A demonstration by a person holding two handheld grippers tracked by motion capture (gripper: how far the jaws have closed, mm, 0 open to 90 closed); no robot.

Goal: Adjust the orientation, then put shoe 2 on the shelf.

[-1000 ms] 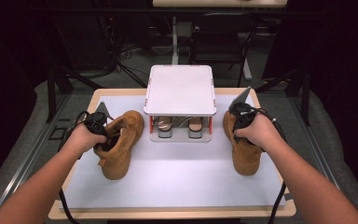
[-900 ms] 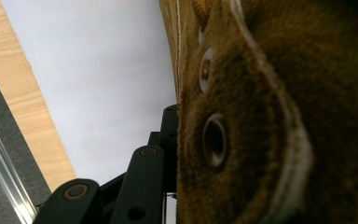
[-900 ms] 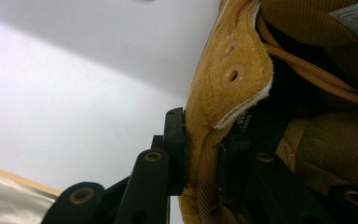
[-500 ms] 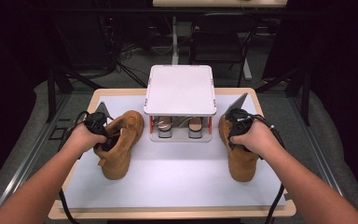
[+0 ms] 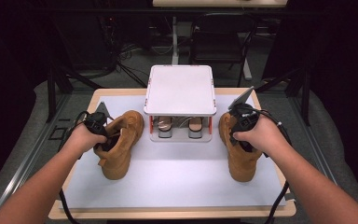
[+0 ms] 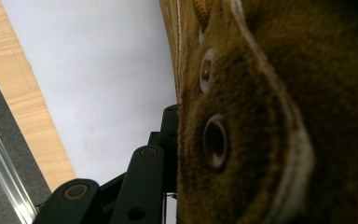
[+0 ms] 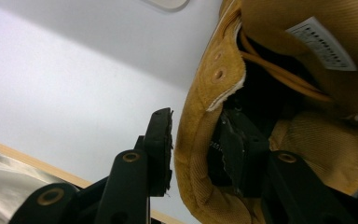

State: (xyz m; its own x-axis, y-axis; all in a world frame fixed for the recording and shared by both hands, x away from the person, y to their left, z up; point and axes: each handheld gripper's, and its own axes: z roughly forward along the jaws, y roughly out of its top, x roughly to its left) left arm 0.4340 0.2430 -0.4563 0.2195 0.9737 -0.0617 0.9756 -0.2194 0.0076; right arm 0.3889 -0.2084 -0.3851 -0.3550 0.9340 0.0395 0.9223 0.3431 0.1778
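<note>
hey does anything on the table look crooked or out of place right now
Mildly, yes. The left boot sits askew, its toe angled in toward the white rack, while the right boot lies nearly straight. The right tool straddles its boot's collar, its jaws just opening with a gap showing. Nothing looks spilled or damaged.

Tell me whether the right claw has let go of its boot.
Let go: in the right gripper view the right claw straddles the right boot's collar with a gap beside the outer jaw; its jaws have just been opening.
</note>
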